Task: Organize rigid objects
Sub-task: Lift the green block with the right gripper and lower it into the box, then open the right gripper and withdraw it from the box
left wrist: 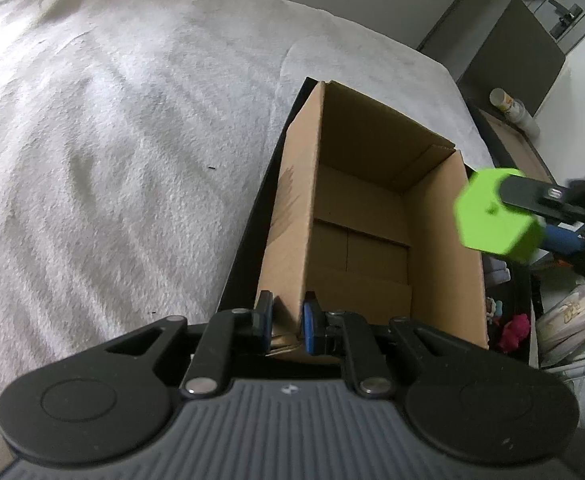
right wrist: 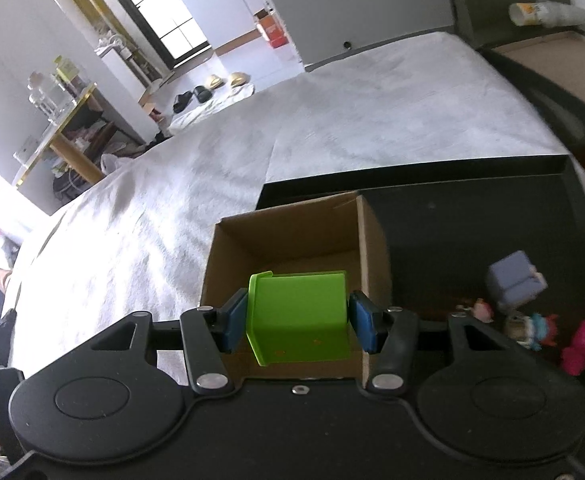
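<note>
Holding: right gripper (right wrist: 298, 322) clamped on green block (right wrist: 298, 318), blue pads on its two opposite flat sides, lower centre of right wrist view.
Steadying: left gripper (left wrist: 287, 322) pinched together on near wall of cardboard box (left wrist: 444, 240), bottom centre of left wrist view.
Block position: above right rim of box in left wrist view (left wrist: 496, 214), not yet inside; box interior looks bare.
Box position: on black tray (right wrist: 452, 220), at edge of white bed cover (right wrist: 332, 120).
Handling: likely light, stiff, smooth plastic; flat faces suit a squeeze across the middle; slick sides could slip under a loose hold.
Box wall: thin card, probably bends if pulled hard.
Waiting: pink toy (right wrist: 584, 344), small figures (right wrist: 532, 328) and grey-blue cube (right wrist: 514, 282), lower right of right wrist view.
</note>
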Motion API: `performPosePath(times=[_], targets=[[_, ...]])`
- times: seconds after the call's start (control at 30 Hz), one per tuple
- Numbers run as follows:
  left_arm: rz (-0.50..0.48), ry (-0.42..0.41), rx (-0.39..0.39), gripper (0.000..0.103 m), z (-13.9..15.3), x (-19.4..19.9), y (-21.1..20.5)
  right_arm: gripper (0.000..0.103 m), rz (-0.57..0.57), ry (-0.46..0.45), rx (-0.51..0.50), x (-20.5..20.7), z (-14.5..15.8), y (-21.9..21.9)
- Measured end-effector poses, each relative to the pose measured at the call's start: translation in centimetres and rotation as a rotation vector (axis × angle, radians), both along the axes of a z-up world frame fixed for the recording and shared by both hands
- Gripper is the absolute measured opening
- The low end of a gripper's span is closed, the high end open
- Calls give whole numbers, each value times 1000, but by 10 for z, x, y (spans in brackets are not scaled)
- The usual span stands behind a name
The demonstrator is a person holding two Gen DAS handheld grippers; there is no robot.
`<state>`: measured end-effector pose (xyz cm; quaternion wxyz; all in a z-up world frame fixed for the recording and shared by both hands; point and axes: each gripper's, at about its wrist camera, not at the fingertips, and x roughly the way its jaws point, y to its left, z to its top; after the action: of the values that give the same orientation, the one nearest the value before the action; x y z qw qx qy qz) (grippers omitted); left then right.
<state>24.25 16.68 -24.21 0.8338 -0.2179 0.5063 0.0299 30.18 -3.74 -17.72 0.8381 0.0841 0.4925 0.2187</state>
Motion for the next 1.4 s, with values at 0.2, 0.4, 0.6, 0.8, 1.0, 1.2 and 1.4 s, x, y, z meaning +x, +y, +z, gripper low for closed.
performPosePath(times=[0.2,0.4,0.6,0.8,1.0,1.2,1.4], targets=[[-10,5,-21,14,-1,7,1,53,18,3,18,10,-15,18],[-16,9,-27,14,-2,10,2,53,29,-6,7,18,-26,29],[-13,12,-33,14,-2,12,3,53,32,-23,0,23,-30,39],[-13,15,-31,14,-1,13,1,58,28,-52,20,29,-30,48],[-1,14,-34,15,0,14,-1,60,16,-27,53,28,-25,38],[8,16,-33,15,0,15,-1,74,18,-39,33,19,-13,27],[6,12,-17,15,0,15,-2,80,16,-32,11,8,-3,14]])
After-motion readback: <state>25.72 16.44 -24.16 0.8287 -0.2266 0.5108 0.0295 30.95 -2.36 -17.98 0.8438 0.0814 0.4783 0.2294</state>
